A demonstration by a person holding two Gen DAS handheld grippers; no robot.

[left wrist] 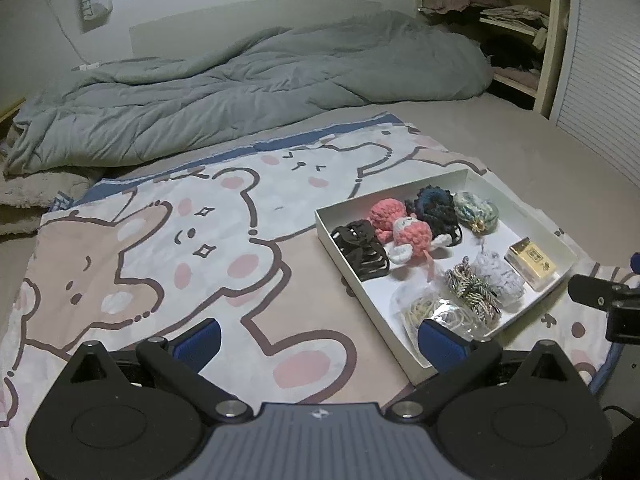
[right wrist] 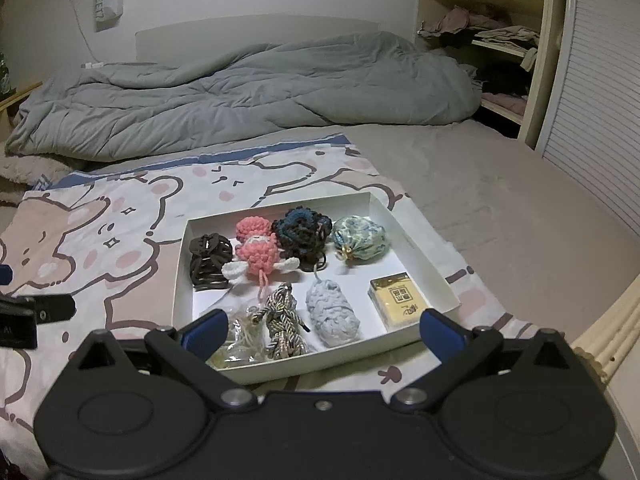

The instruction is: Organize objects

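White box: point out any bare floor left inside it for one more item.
The white box has one bare strip, between the floral pouch and the yellow packet. A small patch lies beside the black hair ties, near left. Elsewhere items crowd together.

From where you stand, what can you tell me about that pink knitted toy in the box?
The pink knitted toy looks crocheted from thick yarn: two round pink balls, a pale face, white wings out to each side and a thin pink string hanging toward the camera. It lies in the white box, between the dark hair clip and the dark blue yarn bundle. Neither gripper touches it.
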